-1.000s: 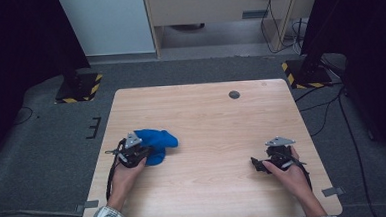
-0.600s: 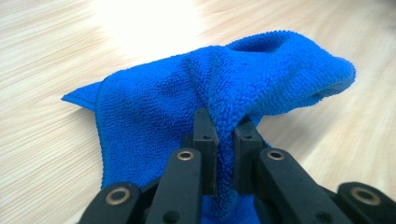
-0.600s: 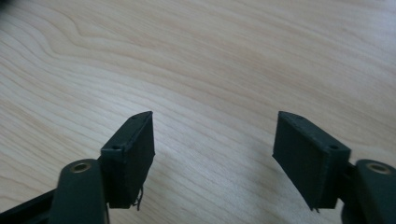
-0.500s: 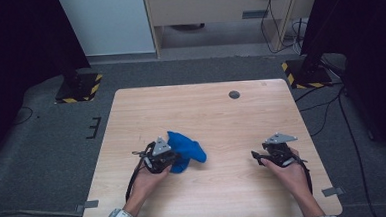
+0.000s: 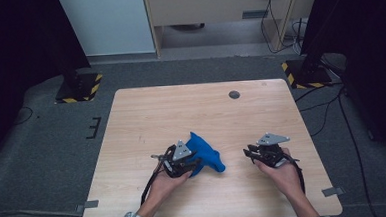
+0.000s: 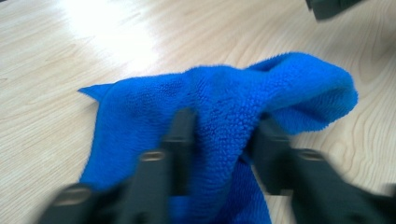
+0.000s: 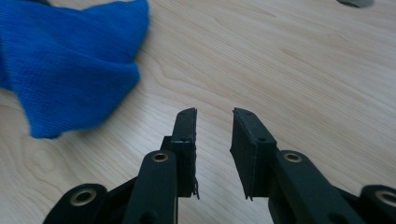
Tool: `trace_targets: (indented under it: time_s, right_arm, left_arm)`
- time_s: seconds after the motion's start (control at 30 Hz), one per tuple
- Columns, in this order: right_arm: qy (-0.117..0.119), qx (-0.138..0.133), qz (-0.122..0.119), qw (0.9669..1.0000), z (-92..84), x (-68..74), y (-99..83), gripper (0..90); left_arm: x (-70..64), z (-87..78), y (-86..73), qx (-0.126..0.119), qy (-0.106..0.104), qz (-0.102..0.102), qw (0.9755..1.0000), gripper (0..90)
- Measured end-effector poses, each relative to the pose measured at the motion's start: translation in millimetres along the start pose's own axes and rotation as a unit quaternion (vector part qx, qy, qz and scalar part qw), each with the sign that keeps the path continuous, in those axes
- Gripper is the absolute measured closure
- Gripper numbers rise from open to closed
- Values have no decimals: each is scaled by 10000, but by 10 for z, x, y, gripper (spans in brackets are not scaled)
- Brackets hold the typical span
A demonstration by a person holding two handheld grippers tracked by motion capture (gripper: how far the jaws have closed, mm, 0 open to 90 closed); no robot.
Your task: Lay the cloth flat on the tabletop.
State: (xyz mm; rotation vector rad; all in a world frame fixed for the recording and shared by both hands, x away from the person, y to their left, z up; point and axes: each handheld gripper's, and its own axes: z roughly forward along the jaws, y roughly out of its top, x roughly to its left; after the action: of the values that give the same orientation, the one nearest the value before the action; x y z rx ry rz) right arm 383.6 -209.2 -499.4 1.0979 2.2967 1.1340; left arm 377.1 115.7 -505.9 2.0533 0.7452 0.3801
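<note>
Spanning the scene, the wooden counter (image 5: 146, 116) carries one rumpled blue cloth (image 6: 224, 107), bunched between the left gripper (image 5: 191, 164) fingers, which have just been opening and look released around it. Right gripper (image 7: 214, 126) fingers, just closing, stand slightly apart on nothing, beside the cloth.

The blue cloth (image 5: 204, 156) lies bunched on the bench (image 5: 146, 116), a little in front of me and left of centre. It is a thick, nubbly terry, bright blue. One corner (image 6: 88, 89) lies flat and pointed on the wood, and a rumpled fold (image 6: 299, 88) stands up in a rounded hump.
</note>
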Motion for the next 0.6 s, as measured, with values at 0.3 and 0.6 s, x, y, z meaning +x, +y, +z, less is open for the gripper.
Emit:
trace_targets:
  time_s: [0.3,0.6]
  right_arm:
    - [396,-156,-297,9987,79,291,143,651]
    - [618,-316,-454,9966,288,487,405,740]
  left_arm:
    - [90,-363,-70,-345,-57,-260,9990,255]
    - [405,-517,-168,-234,555,-611,9963,318]
